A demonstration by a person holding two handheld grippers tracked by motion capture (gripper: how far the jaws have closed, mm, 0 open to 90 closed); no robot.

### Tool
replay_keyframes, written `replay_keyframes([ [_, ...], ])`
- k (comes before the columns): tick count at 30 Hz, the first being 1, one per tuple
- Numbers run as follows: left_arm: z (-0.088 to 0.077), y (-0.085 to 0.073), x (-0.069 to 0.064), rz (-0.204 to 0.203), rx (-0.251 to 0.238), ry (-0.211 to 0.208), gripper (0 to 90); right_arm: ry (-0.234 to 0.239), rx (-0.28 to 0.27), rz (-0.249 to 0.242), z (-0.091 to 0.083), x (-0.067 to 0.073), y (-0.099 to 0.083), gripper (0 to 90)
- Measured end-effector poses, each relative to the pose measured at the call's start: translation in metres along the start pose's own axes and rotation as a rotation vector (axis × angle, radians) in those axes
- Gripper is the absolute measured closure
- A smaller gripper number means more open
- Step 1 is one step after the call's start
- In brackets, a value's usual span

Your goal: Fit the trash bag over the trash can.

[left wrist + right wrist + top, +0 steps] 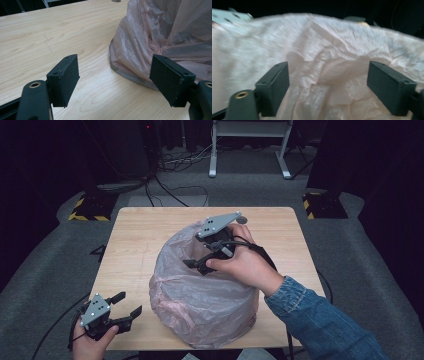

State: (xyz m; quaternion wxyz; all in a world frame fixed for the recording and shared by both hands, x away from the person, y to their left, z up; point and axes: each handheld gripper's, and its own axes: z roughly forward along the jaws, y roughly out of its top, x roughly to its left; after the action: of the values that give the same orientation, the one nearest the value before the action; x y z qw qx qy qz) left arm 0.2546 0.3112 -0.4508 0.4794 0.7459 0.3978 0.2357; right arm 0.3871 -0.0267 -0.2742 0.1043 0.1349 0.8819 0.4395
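A pale pink translucent plastic bag (200, 292) covers a round bulky object in the middle of the wooden table (135, 235). My right gripper (196, 265) hovers over the top of the bag, jaws open and pointing left and down at the crumpled film (329, 75), with nothing between them. My left gripper (127, 306) rests at the table's near left corner, jaws open and empty, aimed toward the bag's lower edge (135, 75).
A small grey disc (242, 220) lies at the table's far edge behind the bag. Cables trail from both grippers. Grey carpet, a white stand (250, 147) and taped bases (92, 207) surround the table.
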Motion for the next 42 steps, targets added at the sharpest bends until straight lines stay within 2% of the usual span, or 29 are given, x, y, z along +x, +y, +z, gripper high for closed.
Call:
replay_keyframes([
  [9,0.002,-0.001,0.0,-0.007,0.005,-0.006,23.6,0.006,0.14,-0.011,0.02,-0.004,-0.006,16.2],
  [15,0.003,-0.001,0.0,-0.001,0.005,-0.008,23.6,0.039,0.238,0.004,0.033,-0.004,-0.011,15.4],
  [21,0.003,-0.002,0.001,-0.006,0.008,-0.011,23.6,0.072,0.31,0.014,0.045,-0.003,-0.015,15.3],
  [25,0.004,-0.002,0.001,-0.004,0.009,-0.014,23.6,0.081,0.365,0.015,0.049,-0.002,-0.018,14.9],
  [29,0.005,-0.002,0.0,-0.001,0.013,-0.018,23.6,0.107,0.392,0.024,0.053,-0.001,-0.021,14.8],
  [37,0.008,-0.001,-0.001,0.001,0.013,-0.024,23.6,0.109,0.492,0.01,0.061,0.003,-0.029,12.0],
  [40,0.009,-0.001,-0.001,0.0,0.013,-0.028,23.6,0.121,0.541,0.031,0.064,0.006,-0.032,11.0],
  [42,0.009,0.0,-0.001,0.004,0.014,-0.028,23.6,0.136,0.564,0.014,0.066,0.007,-0.035,11.1],
])
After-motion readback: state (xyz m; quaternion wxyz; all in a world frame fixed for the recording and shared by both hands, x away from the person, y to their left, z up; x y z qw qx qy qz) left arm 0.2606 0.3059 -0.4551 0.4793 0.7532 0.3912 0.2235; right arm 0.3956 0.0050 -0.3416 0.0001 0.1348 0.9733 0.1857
